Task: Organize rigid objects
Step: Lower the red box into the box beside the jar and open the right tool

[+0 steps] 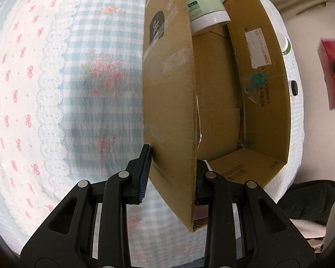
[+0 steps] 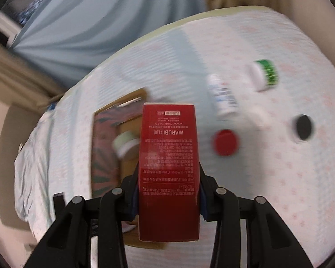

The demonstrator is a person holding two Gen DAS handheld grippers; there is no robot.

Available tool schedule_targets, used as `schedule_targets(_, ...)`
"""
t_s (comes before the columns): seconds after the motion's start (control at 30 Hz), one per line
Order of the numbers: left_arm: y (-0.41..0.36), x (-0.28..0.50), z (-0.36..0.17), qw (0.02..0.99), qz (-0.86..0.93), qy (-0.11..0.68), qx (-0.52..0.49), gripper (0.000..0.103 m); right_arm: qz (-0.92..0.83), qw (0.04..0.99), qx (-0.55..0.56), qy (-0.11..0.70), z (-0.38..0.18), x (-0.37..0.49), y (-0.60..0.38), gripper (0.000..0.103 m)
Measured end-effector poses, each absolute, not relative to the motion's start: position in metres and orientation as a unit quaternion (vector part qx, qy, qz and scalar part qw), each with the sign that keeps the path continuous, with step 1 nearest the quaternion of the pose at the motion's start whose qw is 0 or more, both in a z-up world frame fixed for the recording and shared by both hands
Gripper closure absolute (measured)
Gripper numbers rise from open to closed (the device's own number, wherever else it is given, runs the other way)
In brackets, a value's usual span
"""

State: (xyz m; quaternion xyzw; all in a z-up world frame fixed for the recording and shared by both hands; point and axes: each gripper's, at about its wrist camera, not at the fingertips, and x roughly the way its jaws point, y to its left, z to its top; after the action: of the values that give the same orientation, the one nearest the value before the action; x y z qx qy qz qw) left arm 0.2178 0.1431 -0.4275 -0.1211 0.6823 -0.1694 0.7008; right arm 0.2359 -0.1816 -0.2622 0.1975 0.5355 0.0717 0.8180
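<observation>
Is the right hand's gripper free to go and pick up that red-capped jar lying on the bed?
Probably not yet. The right gripper is already clamped on the red box, so its fingers are occupied. The red-capped jar itself lies open on the bedspread, with nothing covering it.

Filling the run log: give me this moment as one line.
left gripper: shut on cardboard box wall | right gripper: shut on red carton, above bed | pale green jar: in box | next: probably carton into box
</observation>
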Motion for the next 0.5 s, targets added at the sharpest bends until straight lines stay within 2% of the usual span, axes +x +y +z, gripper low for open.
schedule_targets(0.17,0.143,0.220,-0.430,0.701,-0.172,0.682,-0.118,0.077,0.117,0.807,0.177,0.551,-0.281,0.259,-0.113,0.065)
schedule_targets(0.5,0.141,0.222,-0.430,0.699,-0.176,0.683,-0.117,0.077,0.146,0.781,0.145,0.590,-0.336,0.282,-0.043,0.065)
